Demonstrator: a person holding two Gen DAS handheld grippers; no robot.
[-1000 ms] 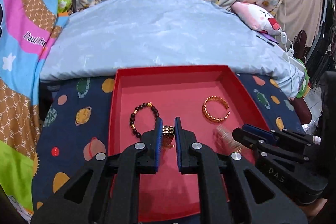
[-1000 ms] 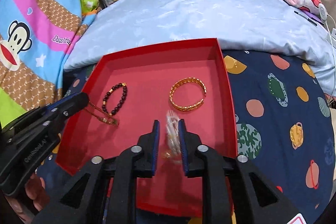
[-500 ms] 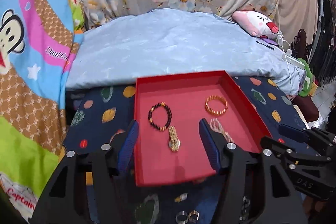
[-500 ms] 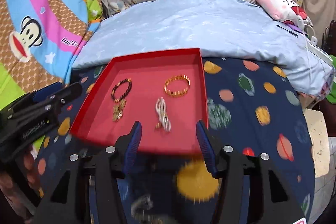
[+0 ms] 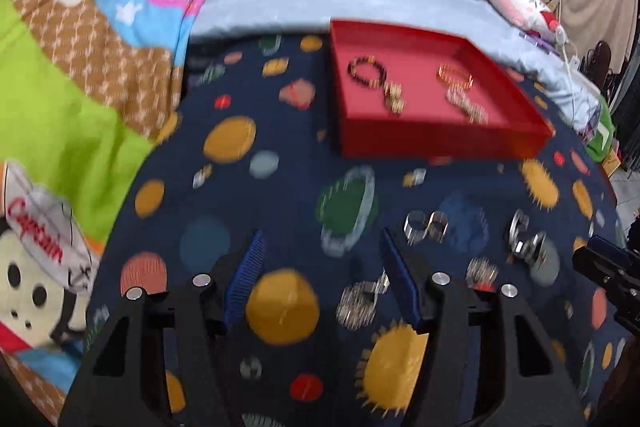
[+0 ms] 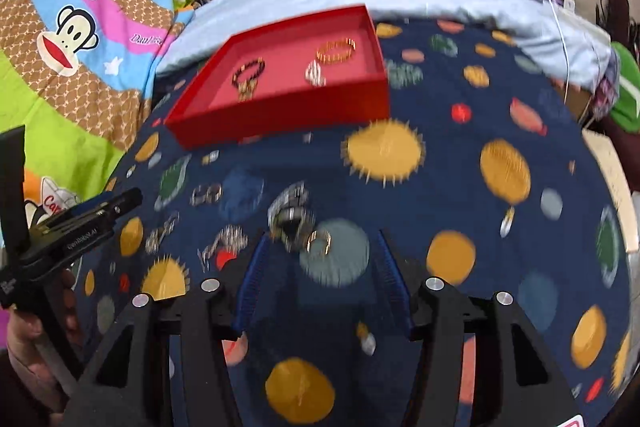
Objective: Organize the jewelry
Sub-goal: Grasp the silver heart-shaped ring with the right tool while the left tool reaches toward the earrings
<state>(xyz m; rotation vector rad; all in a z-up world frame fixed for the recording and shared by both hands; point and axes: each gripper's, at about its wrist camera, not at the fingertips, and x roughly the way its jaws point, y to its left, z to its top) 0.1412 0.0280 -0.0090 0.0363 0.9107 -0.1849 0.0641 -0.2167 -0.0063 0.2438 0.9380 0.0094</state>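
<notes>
Claws both spread wide and empty, jaws having just been opening: left claw [image 5: 322, 277] and right claw [image 6: 318, 277] are held over the planet-print bedspread [image 6: 460, 99], where loose rings [image 5: 426, 225] and a ring cluster [image 6: 292, 215] lie unsorted. Four pieces, among them a bead bracelet [image 5: 366, 71] and gold bangle [image 5: 454, 77], are already kept apart in the red tray [image 5: 440, 143], likely to prevent tangling. Next pickup is probably intended.
</notes>
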